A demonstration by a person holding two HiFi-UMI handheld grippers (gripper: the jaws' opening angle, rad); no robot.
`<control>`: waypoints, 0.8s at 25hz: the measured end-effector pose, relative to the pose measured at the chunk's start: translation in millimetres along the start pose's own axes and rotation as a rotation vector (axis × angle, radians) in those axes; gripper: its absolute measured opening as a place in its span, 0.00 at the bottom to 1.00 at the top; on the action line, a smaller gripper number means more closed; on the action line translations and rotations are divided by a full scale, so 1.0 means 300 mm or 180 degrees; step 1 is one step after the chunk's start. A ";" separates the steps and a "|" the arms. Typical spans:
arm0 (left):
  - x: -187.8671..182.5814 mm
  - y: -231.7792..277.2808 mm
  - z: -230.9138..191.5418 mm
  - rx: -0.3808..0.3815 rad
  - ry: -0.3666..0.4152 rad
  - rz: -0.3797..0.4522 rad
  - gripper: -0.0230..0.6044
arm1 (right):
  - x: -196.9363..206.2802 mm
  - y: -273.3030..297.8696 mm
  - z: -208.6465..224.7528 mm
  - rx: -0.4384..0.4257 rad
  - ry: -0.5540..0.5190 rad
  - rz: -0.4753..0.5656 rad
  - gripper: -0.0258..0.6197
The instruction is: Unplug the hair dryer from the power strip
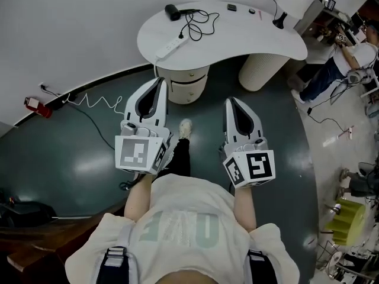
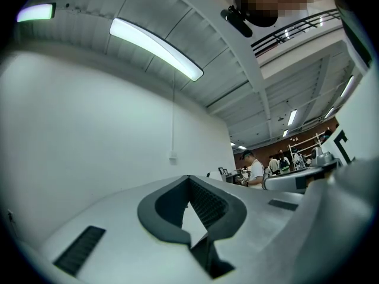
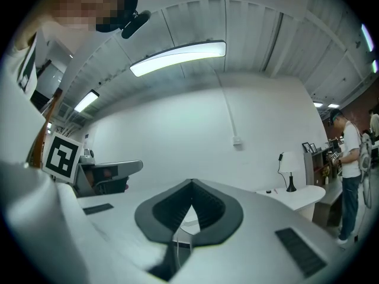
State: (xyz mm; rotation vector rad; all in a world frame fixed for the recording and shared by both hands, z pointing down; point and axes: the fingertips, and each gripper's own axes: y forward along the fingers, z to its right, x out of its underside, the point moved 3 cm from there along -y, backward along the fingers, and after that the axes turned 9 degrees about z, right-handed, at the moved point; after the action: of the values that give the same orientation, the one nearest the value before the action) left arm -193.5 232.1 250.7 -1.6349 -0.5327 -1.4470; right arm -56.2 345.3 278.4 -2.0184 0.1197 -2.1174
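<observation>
Left tool: jaws pressed together, nothing gripped between them; held out ahead of the person's body and pointing toward the bench.
Right tool: jaws likewise closed tight and empty; carried beside the left one, with the person's shoe showing on the floor between the two.
Bench: white, curved top on two rounded pedestals, standing against a pale wall; both tools are well short of it.
Hair dryer: black, lying near the far edge of the bench, toward its left end.
Cord: dark, looping in loose coils from the hair dryer down to the power strip; the plug itself is too small to make out.
Power strip: white bar lying at an angle on the left end of the bench, near the front edge.
Lamp: dark base, pale shade, at the right end of the bench.
Floor: dark green, glossy.
Bystander: standing off to the right, past the bench.
</observation>
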 end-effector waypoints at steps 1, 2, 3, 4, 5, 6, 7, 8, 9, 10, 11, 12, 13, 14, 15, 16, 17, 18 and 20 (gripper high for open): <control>0.011 0.023 -0.009 0.0003 -0.0003 0.0016 0.04 | 0.005 0.019 0.011 -0.0011 -0.0024 0.0015 0.04; 0.024 0.047 -0.021 0.0004 -0.0010 0.0032 0.04 | 0.008 0.040 0.023 -0.0015 -0.0045 0.0033 0.04; 0.037 0.075 -0.034 0.0003 -0.0018 0.0046 0.04 | 0.010 0.064 0.037 -0.0013 -0.0067 0.0054 0.04; 0.054 0.106 -0.048 0.0001 -0.0025 0.0055 0.04 | 0.012 0.092 0.053 -0.0008 -0.0089 0.0076 0.04; 0.071 0.142 -0.063 0.0001 -0.0029 0.0056 0.04 | 0.014 0.126 0.072 -0.0004 -0.0109 0.0095 0.04; 0.090 0.180 -0.080 0.0005 -0.0033 0.0051 0.04 | 0.018 0.164 0.092 -0.0003 -0.0121 0.0108 0.04; 0.108 0.219 -0.097 0.0014 -0.0038 0.0042 0.04 | 0.025 0.204 0.112 -0.0005 -0.0125 0.0110 0.04; 0.125 0.259 -0.116 0.0026 -0.0040 0.0028 0.04 | 0.032 0.248 0.134 -0.0008 -0.0126 0.0105 0.04; 0.142 0.302 -0.136 0.0035 -0.0037 0.0010 0.04 | 0.039 0.297 0.157 -0.0010 -0.0124 0.0098 0.04; 0.156 0.351 -0.159 0.0040 -0.0028 -0.0010 0.04 | 0.042 0.350 0.181 -0.0013 -0.0122 0.0093 0.04; 0.169 0.404 -0.183 0.0046 -0.0024 -0.0025 0.04 | 0.042 0.407 0.203 -0.0021 -0.0121 0.0091 0.04; 0.179 0.457 -0.207 0.0054 -0.0031 -0.0033 0.04 | 0.040 0.464 0.223 -0.0036 -0.0127 0.0092 0.04; 0.189 0.508 -0.230 0.0067 -0.0040 -0.0038 0.04 | 0.038 0.520 0.240 -0.0056 -0.0143 0.0094 0.04; 0.200 0.556 -0.253 0.0082 -0.0040 -0.0047 0.04 | 0.037 0.575 0.256 -0.0077 -0.0166 0.0094 0.04; 0.212 0.604 -0.277 0.0096 -0.0026 -0.0062 0.04 | 0.038 0.630 0.271 -0.0095 -0.0194 0.0090 0.04; 0.227 0.652 -0.302 0.0105 -0.0007 -0.0084 0.04 | 0.041 0.687 0.289 -0.0104 -0.0225 0.0081 0.04; 0.244 0.701 -0.330 0.0109 0.0009 -0.0108 0.04 | 0.044 0.743 0.311 -0.0102 -0.0258 0.0071 0.04; 0.262 0.752 -0.362 0.0113 0.0021 -0.0127 0.04 | 0.048 0.802 0.336 -0.0088 -0.0286 0.0067 0.04; 0.294 0.856 -0.431 0.0121 0.0025 -0.0144 0.04 | 0.058 0.927 0.387 -0.0052 -0.0295 0.0083 0.04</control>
State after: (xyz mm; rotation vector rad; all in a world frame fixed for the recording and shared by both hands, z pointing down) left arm -46.4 -30.3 245.9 -1.5961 -0.5925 -1.4671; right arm 85.8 80.9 245.1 -2.1084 0.1480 -2.0099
